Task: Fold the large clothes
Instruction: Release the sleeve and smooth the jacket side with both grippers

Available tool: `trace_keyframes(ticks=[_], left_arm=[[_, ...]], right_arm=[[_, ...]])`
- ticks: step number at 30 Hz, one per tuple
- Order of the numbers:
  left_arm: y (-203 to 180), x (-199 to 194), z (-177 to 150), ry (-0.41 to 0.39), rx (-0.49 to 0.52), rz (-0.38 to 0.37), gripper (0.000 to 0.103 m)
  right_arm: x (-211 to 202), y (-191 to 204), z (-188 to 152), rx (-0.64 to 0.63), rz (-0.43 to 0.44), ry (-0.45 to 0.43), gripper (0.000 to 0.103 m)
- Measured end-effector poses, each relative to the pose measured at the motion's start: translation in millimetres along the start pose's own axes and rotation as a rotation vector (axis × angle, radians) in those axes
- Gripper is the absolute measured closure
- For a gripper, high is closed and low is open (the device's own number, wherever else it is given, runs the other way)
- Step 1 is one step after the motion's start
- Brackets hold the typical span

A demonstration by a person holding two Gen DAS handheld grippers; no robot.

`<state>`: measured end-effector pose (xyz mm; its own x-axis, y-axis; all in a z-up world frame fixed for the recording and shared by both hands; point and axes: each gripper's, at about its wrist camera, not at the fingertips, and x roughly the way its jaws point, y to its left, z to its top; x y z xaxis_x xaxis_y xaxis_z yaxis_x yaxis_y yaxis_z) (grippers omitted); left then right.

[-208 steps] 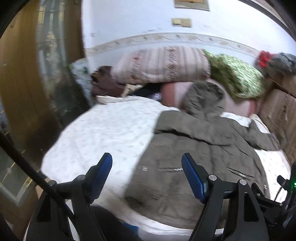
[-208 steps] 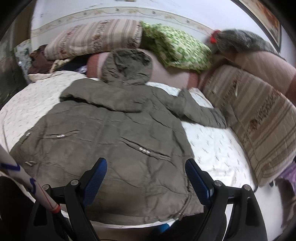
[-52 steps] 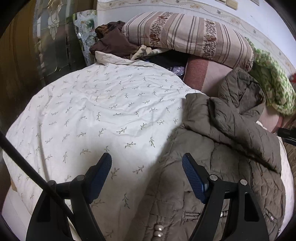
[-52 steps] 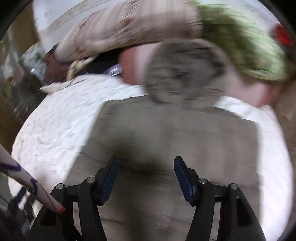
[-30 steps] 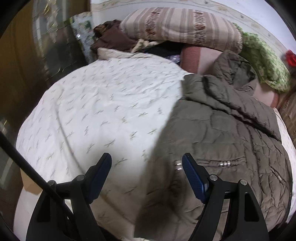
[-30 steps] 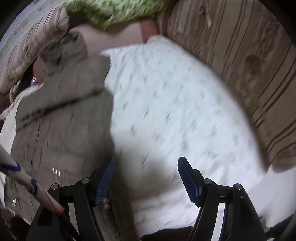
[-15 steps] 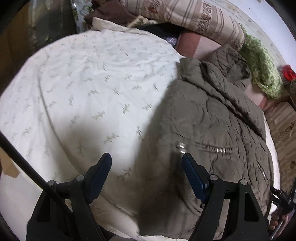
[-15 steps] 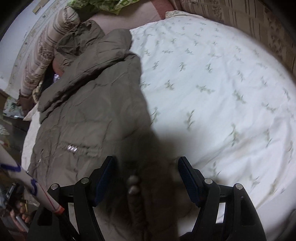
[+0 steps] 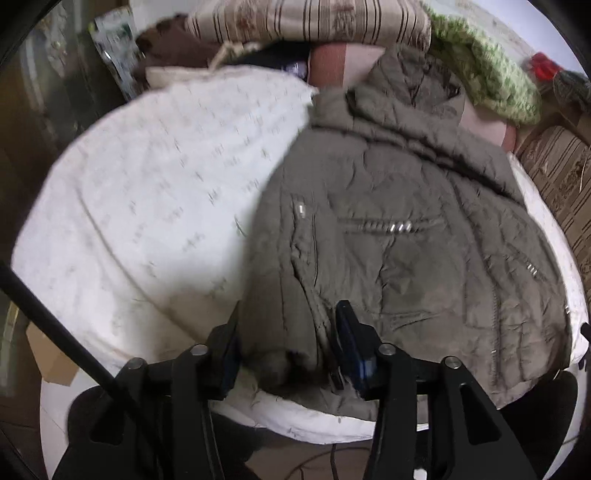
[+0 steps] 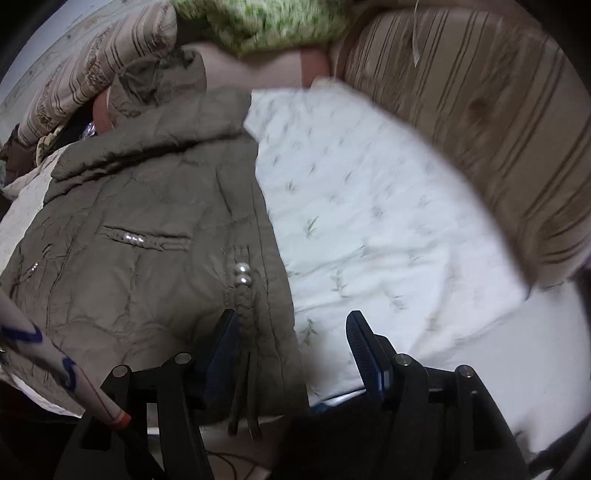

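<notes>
A large olive quilted hooded jacket [image 9: 399, 229] lies flat on a bed, sleeves folded in across the chest, hood toward the pillows. My left gripper [image 9: 288, 347] sits at the jacket's near left hem corner, its jaws partly closed around a bunch of hem fabric. In the right wrist view the jacket [image 10: 147, 229] fills the left half. My right gripper [image 10: 291, 350] is open over the near right hem corner, the left finger on the fabric by the beaded drawcord [image 10: 242, 278], the right finger over the sheet.
The bed has a white leaf-print sheet [image 9: 155, 192]. Striped pillows [image 9: 306, 18] and a green blanket [image 9: 487, 77] are piled at the head. A striped brown cushion [image 10: 480, 122] borders the right side. A cardboard piece [image 9: 48, 362] lies on the floor at left.
Both grippers have dropped to the jacket's near hem corners. The left jaws have narrowed around the hem fabric. The right gripper has come closer over the right corner.
</notes>
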<state>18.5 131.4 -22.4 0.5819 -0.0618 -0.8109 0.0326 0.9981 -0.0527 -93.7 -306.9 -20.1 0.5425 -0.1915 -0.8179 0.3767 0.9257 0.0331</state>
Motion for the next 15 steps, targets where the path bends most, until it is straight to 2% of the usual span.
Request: trace_keyframes(ticks=[2, 6, 12, 15], left_arm=[[-1, -14, 4, -0.036, -0.007, 0.003, 0.049], [-9, -46, 12, -0.104, 0.003, -0.01, 0.047], [-30, -90, 14, -0.199, 0.062, -0.013, 0.042], [-39, -111, 14, -0.254, 0.099, 0.012, 0.039]], right_arm=[[-22, 5, 3, -0.012, 0.029, -0.038, 0.034], [-52, 16, 5, -0.04, 0.028, -0.109, 0.028], [-57, 26, 3, -0.087, 0.011, -0.117, 0.028], [-60, 26, 4, -0.095, -0.011, -0.122, 0.028]])
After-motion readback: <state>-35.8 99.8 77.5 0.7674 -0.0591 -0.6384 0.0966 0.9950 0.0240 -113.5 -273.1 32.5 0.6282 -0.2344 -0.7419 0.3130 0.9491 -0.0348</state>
